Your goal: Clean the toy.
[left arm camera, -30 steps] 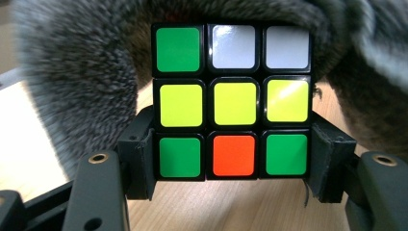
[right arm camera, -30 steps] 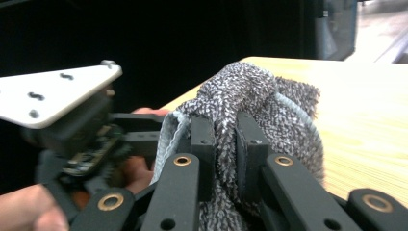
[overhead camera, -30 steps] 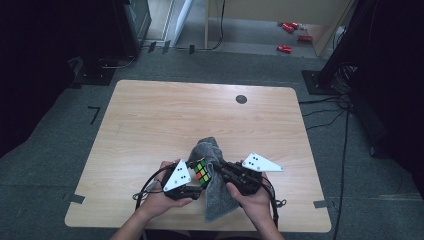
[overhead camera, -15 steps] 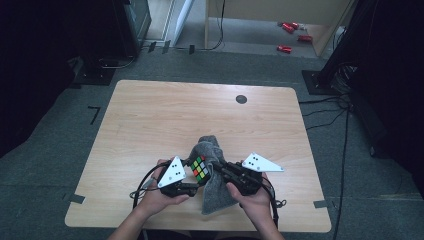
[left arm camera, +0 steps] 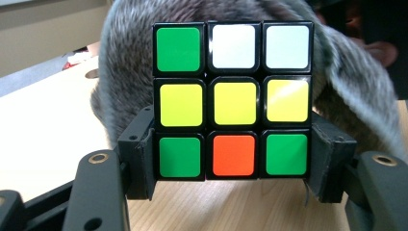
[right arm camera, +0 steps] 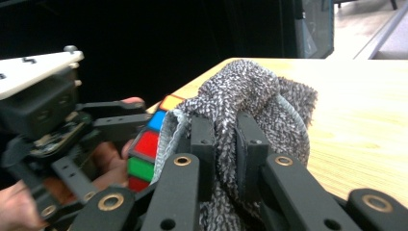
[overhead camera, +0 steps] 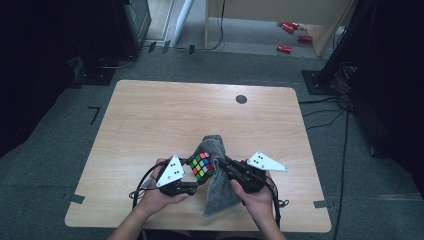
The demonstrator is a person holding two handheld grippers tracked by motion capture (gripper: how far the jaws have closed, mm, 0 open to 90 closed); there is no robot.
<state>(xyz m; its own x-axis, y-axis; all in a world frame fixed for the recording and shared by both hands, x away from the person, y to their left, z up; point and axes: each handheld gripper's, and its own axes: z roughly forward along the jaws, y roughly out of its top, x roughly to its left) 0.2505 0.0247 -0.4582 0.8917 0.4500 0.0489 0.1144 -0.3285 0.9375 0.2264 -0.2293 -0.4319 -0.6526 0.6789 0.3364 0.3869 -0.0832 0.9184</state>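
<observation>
Left gripper (left arm camera: pixel 233 192) clamping rigid, slick cube (left arm camera: pixel 233 101) by its sides — right gripper (right arm camera: pixel 225 144) pinching soft, limp cloth (right arm camera: pixel 255 91), wiping it.

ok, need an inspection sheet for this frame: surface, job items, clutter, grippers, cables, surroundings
Surface: light wooden table with a round black grommet; bare away from the work.
Job's things: multicoloured puzzle cube with a grey fuzzy cloth draped behind and beside it.
Clutter: nothing seen on the table.
Grippers: left hand-held gripper clamps the cube's bottom row from both sides; right hand-held gripper is shut on a fold of the cloth.
Cables: black gripper cable loops near the left hand.
Surroundings: grey floor, black stand and cables at right, red objects on the floor beyond.
</observation>
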